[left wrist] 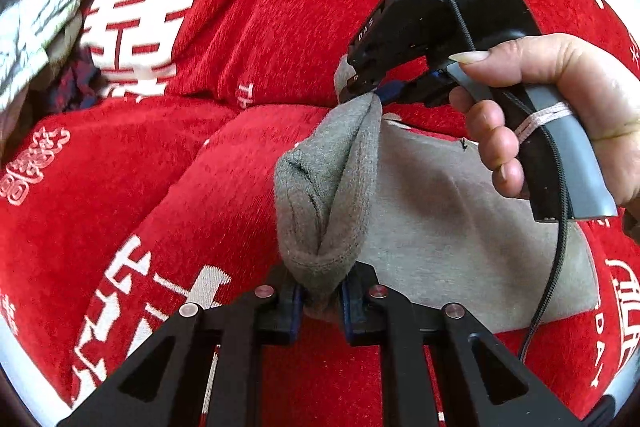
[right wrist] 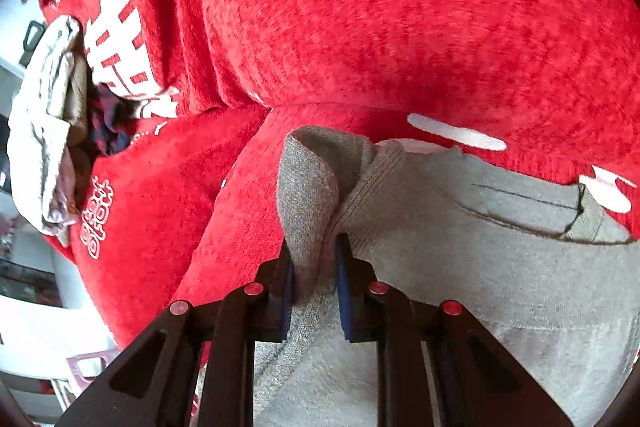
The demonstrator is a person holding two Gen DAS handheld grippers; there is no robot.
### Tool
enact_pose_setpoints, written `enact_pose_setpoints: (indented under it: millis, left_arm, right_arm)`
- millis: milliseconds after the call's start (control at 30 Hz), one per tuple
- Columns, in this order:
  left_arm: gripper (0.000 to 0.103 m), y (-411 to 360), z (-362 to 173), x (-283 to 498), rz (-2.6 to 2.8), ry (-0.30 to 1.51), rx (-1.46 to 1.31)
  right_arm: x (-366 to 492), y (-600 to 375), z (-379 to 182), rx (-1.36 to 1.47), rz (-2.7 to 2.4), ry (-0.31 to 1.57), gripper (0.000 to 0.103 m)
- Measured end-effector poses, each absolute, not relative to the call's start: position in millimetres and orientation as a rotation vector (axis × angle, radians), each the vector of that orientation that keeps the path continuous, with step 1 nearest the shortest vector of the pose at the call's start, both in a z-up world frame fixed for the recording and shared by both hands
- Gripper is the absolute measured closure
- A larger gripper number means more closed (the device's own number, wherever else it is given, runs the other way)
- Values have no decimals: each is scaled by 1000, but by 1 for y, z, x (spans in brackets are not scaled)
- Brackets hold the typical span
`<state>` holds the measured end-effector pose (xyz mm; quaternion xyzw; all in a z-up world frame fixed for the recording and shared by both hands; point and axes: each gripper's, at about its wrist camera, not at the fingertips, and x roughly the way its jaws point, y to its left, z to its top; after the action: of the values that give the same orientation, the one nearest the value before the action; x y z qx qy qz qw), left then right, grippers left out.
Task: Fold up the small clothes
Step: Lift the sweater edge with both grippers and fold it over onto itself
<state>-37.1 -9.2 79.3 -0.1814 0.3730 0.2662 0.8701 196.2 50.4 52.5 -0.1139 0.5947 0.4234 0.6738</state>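
Both claws are clamped on the grey garment [left wrist: 432,227]: the left claw [left wrist: 322,301] at its 6 o'clock edge, the right claw [left wrist: 366,95] at 12 o'clock. The garment lies on a red blanket [left wrist: 240,47], with a clothes pile [left wrist: 36,39] at 10 o'clock.

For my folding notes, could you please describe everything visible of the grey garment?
The grey garment looks like soft knit fleece, with a ribbed edge and a dark-stitched slit like a pocket. It lies on the red blanket, one edge lifted and bunched into folds. The left tool pinches one bunch; the right tool pinches another, near the ribbed edge. The rest lies flat.
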Motion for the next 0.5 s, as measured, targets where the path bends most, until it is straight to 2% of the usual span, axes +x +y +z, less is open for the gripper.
enact_pose_setpoints:
  millis: [500]
  left_arm:
    - [89, -41, 105, -26, 560, 796, -273]
  right_arm:
    - [213, 16, 86, -161, 1000, 1319, 83]
